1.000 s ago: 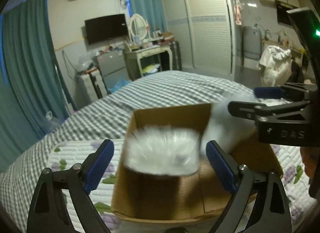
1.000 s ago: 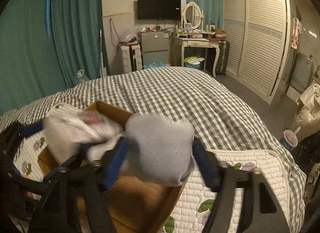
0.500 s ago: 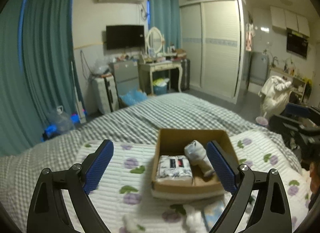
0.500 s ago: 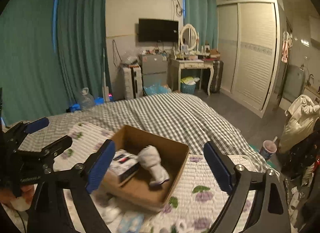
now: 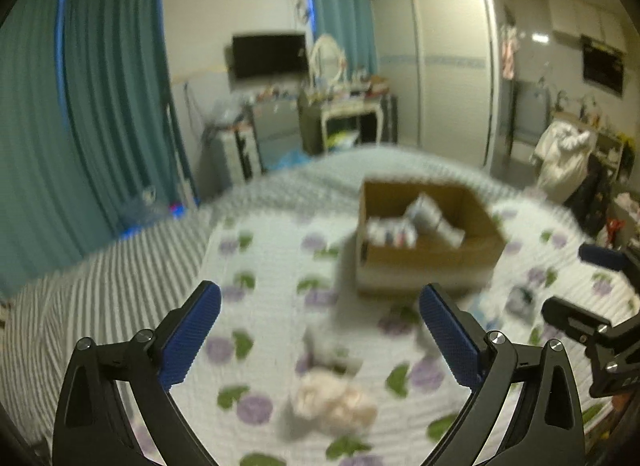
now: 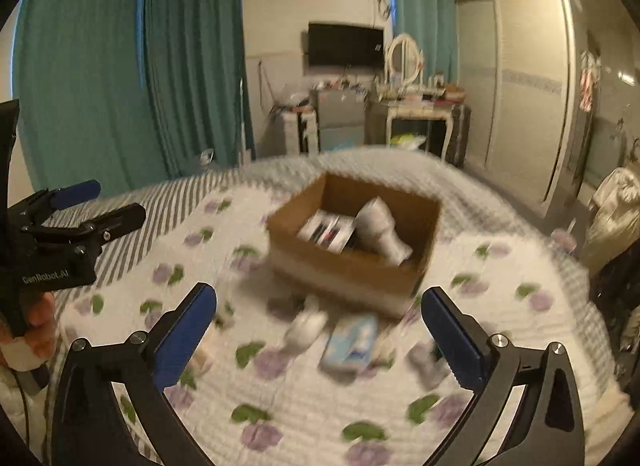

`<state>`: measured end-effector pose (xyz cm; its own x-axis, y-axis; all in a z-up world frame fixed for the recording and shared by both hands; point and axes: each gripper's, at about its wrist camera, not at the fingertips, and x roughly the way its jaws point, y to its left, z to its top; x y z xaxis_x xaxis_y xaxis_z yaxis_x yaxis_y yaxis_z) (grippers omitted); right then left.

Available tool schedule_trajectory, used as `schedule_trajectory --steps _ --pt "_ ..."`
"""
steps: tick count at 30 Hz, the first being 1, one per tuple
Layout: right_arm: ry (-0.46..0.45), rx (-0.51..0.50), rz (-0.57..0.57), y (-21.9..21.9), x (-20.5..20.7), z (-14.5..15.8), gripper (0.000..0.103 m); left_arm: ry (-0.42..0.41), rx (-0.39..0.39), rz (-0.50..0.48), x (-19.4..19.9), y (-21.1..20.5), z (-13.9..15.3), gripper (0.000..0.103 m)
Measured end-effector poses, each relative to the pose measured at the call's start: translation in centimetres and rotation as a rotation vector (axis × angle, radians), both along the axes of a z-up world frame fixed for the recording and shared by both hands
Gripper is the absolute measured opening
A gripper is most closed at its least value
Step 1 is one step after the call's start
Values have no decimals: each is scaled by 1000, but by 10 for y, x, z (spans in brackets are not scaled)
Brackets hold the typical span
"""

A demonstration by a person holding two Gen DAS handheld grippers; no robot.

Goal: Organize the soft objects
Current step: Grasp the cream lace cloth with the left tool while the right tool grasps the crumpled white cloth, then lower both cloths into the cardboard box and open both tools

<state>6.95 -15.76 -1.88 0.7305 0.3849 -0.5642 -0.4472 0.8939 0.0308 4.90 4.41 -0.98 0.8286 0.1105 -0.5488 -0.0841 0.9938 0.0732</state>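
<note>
A brown cardboard box (image 5: 428, 258) (image 6: 352, 270) sits on the flowered quilt and holds a white printed pack (image 6: 326, 230) and a grey rolled sock bundle (image 6: 380, 227). My left gripper (image 5: 320, 330) is open and empty, above a pinkish soft bundle (image 5: 336, 402) on the quilt. My right gripper (image 6: 320, 330) is open and empty, above a white soft roll (image 6: 306, 330) and a light blue pack (image 6: 354, 342) in front of the box. Both views are blurred.
The flowered quilt (image 6: 280, 406) lies over a grey checked bedspread (image 5: 100, 298). Small soft items (image 5: 520, 300) lie right of the box. Teal curtains, a dresser (image 6: 416, 117) and a wardrobe stand beyond the bed.
Both grippers let go of their soft items into the box, then pulled back and away. The box is farther off and loose items on the quilt have come into view.
</note>
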Motion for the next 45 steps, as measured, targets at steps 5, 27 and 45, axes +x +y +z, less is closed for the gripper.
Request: schedule_trajectory --steps 5,27,45 --pt "26 -89 11 25 8 -46 103 113 -2 28 10 6 -72 101" --pt "269 -109 -37 62 99 -160 29 288 -119 -60 28 19 -159 40" --pt "167 -18 29 22 12 -82 28 188 -122 -109 -7 -16 -85 40"
